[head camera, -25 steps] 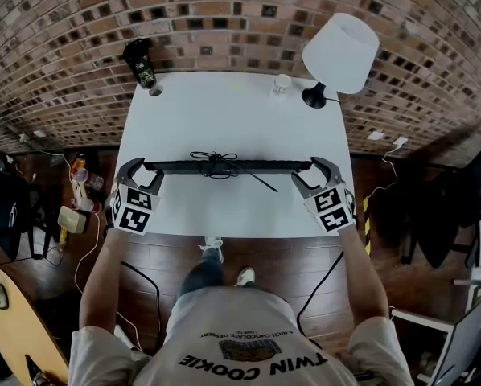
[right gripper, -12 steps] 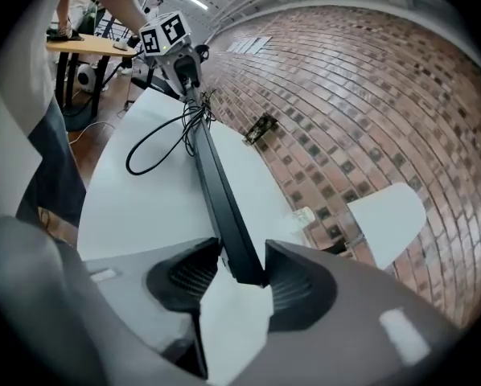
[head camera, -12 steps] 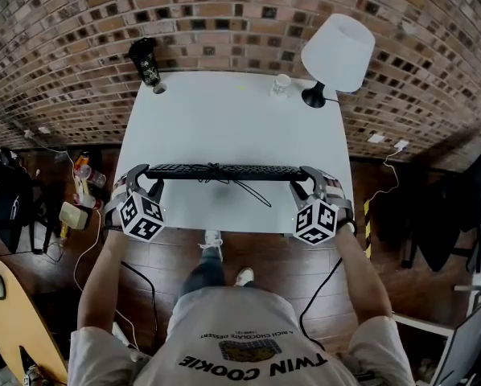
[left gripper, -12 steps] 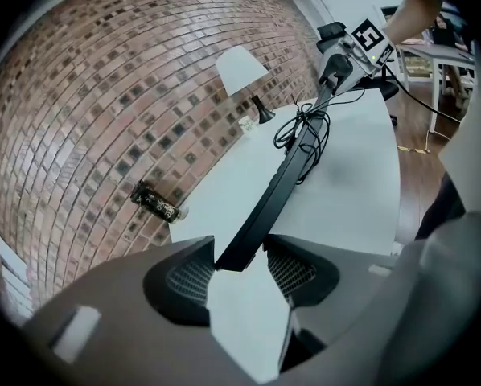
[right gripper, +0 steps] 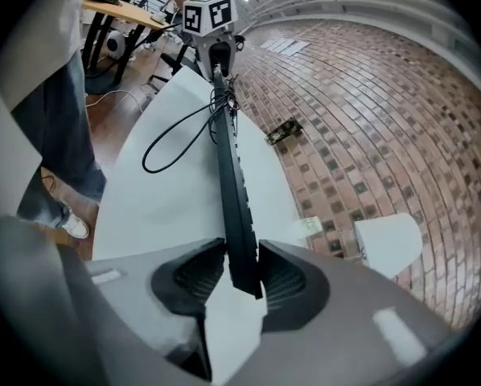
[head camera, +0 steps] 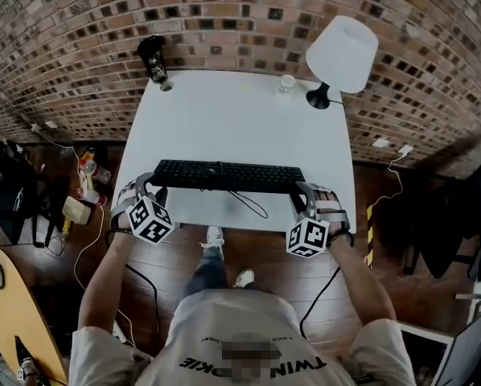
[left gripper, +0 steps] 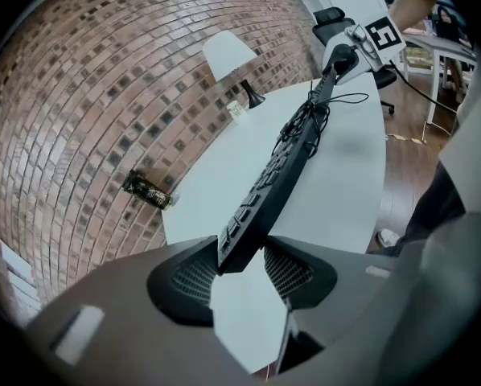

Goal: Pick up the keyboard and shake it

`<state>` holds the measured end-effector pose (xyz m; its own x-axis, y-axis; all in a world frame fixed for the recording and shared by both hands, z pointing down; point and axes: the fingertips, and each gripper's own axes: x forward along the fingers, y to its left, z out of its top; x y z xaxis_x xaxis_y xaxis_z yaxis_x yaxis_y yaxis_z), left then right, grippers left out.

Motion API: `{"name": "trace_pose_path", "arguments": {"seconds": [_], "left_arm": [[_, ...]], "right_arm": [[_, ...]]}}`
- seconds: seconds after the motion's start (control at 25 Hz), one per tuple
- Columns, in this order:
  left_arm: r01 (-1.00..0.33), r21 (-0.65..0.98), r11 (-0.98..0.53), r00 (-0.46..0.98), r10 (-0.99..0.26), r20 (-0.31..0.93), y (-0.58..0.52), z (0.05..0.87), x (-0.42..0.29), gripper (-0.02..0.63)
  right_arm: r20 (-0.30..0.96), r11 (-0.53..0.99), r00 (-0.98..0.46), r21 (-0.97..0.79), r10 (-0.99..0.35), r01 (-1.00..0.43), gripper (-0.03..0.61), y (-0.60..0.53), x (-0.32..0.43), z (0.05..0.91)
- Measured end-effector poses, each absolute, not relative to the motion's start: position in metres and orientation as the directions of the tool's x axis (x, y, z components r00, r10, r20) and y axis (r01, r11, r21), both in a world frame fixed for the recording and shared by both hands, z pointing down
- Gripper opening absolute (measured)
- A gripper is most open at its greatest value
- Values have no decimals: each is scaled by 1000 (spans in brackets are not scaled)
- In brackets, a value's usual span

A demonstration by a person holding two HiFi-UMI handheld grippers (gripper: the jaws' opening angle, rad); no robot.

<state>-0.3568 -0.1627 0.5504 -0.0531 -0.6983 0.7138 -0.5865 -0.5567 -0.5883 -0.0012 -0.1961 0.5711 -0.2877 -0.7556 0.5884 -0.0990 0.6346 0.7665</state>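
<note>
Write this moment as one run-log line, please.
left gripper: jaws just closed further, clamping keyboard end | right gripper: likewise, other end | keyboard: keys up over white table

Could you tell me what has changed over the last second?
The keyboard, edge-on a second ago, has rolled keys-up and moved toward the near edge of the table. The left gripper and right gripper rolled with it, and their jaws have just been closing on its ends, which they grip. The lamp, cup and dark can stayed put.

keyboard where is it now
Head view: the keyboard spans the table's near half, ends in the left tongs and right tongs, whose jaws have just been closing.
</note>
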Motion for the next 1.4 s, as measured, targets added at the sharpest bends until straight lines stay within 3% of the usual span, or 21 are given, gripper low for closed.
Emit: {"name": "trace_pose_path", "arguments": {"seconds": [0.64,1.0,1.2,1.4], "left_arm": [[-595,-557,-580,-150,-600,785,-139,590,-352,178],[-553,-497,-669,-116,-529,840,-128,602,-351,140],[-563,-471,-680,-67,-530,845,-126,600,-349,140],[-652,-417,-634,24,-567,824,-113,582,-342,125]], "right_arm": [[649,670,-268,742,-712,18,132,-180,0,607],[751,751,-138,657,-646,59,137,-175,2,624],[781,784,-84,620,-619,-25,137,-168,0,615],[783,786,-131,568,-608,-244,137,-146,-14,585]]}}
